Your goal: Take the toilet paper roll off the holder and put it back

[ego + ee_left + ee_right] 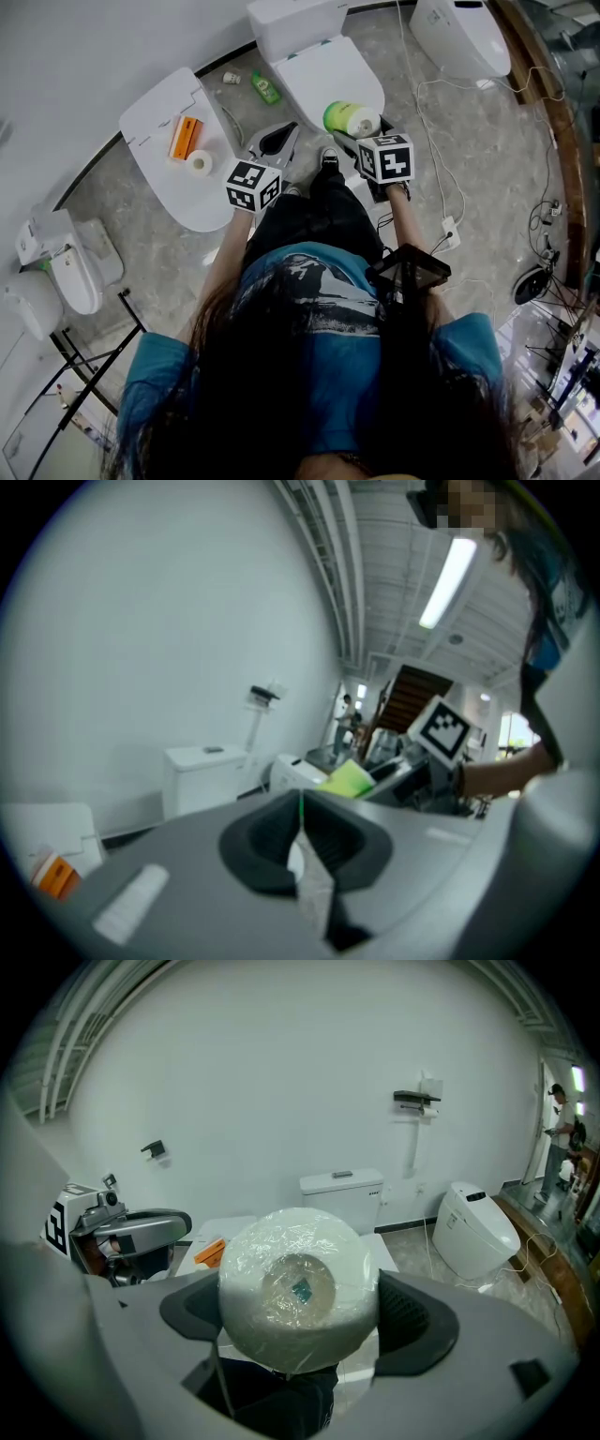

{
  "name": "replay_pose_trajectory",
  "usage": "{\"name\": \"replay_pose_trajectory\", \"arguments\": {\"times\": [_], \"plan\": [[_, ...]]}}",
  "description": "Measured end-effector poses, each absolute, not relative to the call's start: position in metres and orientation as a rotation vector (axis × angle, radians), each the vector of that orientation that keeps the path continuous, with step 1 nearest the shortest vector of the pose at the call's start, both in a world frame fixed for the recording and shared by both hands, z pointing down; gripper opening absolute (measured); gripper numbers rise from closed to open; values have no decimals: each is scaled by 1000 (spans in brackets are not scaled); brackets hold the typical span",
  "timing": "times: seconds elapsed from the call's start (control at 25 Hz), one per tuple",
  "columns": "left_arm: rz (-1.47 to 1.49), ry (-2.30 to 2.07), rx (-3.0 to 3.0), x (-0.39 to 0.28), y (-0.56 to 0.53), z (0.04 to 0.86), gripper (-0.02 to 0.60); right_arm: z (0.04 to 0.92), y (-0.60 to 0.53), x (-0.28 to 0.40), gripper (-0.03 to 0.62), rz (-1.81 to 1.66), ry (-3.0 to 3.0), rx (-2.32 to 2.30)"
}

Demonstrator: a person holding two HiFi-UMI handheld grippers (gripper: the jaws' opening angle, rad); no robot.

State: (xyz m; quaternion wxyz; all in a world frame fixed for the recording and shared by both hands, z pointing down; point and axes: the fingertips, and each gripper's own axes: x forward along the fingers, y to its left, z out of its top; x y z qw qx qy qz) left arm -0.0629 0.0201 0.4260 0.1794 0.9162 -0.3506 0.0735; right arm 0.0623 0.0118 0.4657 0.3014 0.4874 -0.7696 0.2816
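Toilet paper roll [298,1283] gripped by right tongs [300,1312], held out front | left tongs [301,844] clenched empty, alongside

A grey marbled stone floor [108,192] carries several white toilets. On the left, a white closed toilet lid [155,101] holds a flat orange box [185,137] and, just near of it, a small white paper roll [199,162]. Far, beside the wall, a green bottle [265,89] lies on the floor near a small pale cup [231,79]. On the right, a white cable [433,141] runs to a white power strip [451,230]. A black metal stand [94,361] stands near left.
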Motion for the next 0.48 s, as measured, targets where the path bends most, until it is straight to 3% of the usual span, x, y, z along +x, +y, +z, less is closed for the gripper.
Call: {"name": "replay_pose_trajectory", "arguments": {"times": [0.48], "plan": [[248, -1024, 2520, -54, -7, 447, -5, 496, -43, 79, 457, 604, -1999, 1141]]}}
